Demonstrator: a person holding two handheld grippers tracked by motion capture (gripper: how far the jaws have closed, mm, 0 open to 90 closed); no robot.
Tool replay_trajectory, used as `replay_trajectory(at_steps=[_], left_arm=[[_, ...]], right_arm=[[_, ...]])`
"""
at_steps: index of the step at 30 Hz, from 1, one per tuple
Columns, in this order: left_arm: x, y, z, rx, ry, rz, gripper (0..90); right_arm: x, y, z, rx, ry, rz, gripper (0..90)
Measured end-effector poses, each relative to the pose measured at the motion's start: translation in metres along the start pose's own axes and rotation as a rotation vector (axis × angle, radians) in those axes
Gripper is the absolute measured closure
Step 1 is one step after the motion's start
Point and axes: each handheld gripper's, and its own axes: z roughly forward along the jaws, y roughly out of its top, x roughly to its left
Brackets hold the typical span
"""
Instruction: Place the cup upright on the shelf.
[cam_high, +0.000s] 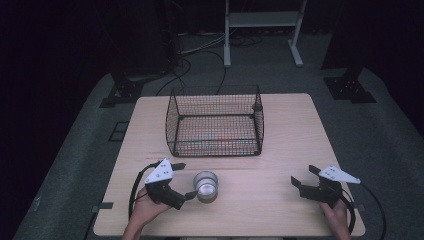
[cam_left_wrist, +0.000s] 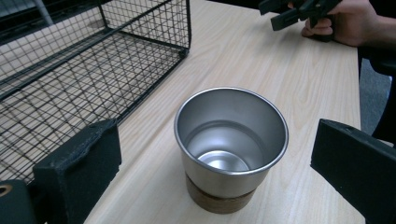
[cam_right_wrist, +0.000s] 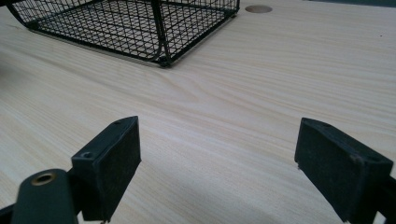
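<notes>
Dark surroundings framed a pale wood surface (cam_high: 280, 150) at the frame's centre. On it, at upper centre, stood a black wire basket (cam_high: 215, 122), open at the top. A steel cup (cam_high: 205, 186) with a brown base stood upright at lower centre, near the basket's front. The left claw (cam_high: 182, 180) was spread, one jaw on each side of the cup, not touching it. The right claw (cam_high: 305, 176), lower right, was spread over bare wood, well apart from the cup.
</notes>
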Motion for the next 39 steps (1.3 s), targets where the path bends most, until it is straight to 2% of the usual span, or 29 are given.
replay_trajectory(at_steps=[8, 13, 16, 23, 26, 33, 39], left_arm=[[-0.003, 0.004, 0.009, 0.035, -0.015, 0.012, 0.7], [-0.003, 0.002, 0.021, 0.085, -0.026, 0.018, 0.7], [-0.004, 0.002, 0.025, 0.094, -0.037, 0.011, 0.7], [-0.004, 0.0, 0.035, 0.149, -0.052, 0.013, 0.7], [-0.005, 0.0, 0.037, 0.164, -0.051, 0.03, 0.7], [-0.005, -0.001, 0.048, 0.211, -0.056, 0.032, 0.7], [-0.004, -0.001, 0.055, 0.227, -0.053, 0.035, 0.7]], right_arm=[[0.0, 0.0, 0.0, 0.001, 0.002, -0.003, 13.7], [0.0, 0.0, 0.0, 0.001, 0.005, -0.005, 13.7], [0.0, 0.0, 0.0, 0.0, 0.007, -0.003, 13.6], [0.0, 0.0, 0.0, -0.001, 0.009, -0.002, 13.6], [0.0, 0.0, 0.0, -0.001, 0.011, -0.003, 13.6], [0.0, 0.0, 0.0, -0.001, 0.01, -0.003, 13.5], [0.0, 0.0, 0.0, -0.001, 0.011, -0.001, 13.5]])
